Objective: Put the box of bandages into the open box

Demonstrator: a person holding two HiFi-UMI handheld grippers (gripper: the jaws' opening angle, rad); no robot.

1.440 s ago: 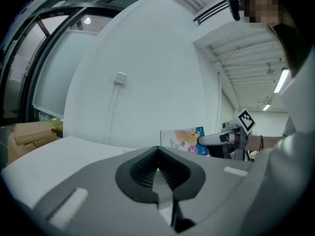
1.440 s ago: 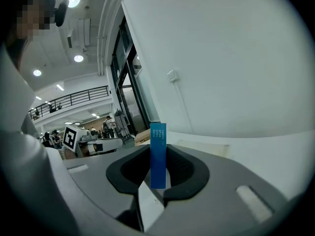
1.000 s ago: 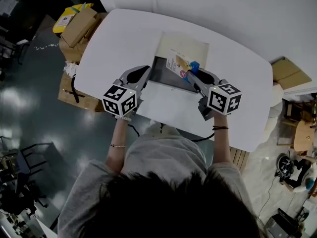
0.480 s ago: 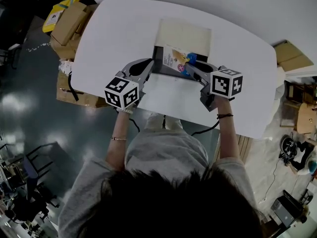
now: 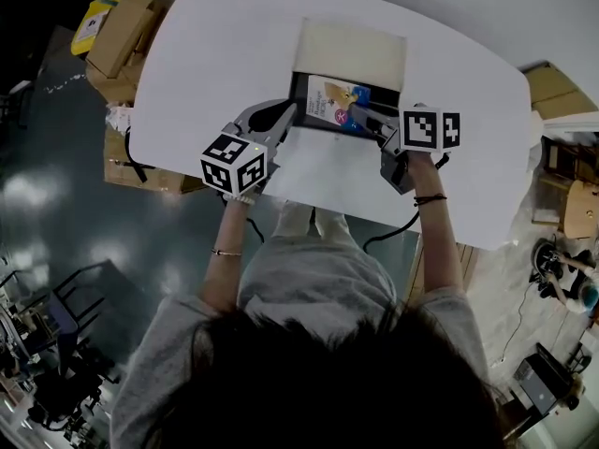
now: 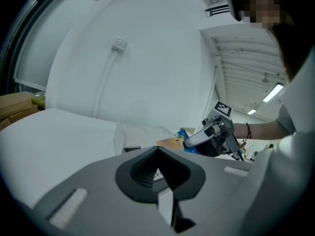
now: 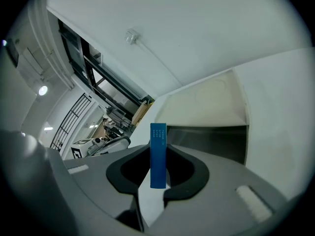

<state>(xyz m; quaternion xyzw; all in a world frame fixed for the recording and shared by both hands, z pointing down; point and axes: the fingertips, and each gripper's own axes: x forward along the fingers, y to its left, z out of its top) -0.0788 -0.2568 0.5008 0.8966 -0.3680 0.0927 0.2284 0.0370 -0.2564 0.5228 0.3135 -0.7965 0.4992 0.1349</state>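
Observation:
The open box [image 5: 299,90] sits mid-table, its cream lid [image 5: 351,50] folded back and its inside dark. The bandage box [image 5: 329,99], pale with a blue end, lies across that opening. My right gripper [image 5: 361,116] is shut on the blue end; in the right gripper view the blue edge [image 7: 158,151] stands upright between the jaws of the right gripper [image 7: 158,181], facing the open box [image 7: 211,139]. My left gripper [image 5: 288,113] rests at the open box's front left corner, jaws closed together, nothing plainly between them. From the left gripper [image 6: 165,193] I see the bandage box [image 6: 176,141].
The white table [image 5: 206,73] has a curved edge near the person. A white flap [image 5: 323,171] lies flat between the open box and the person. Cardboard boxes [image 5: 122,36] are stacked on the floor left of the table.
Both grippers have moved away from the person toward the open box. The bandage box has gone from over the front edge to across the dark opening.

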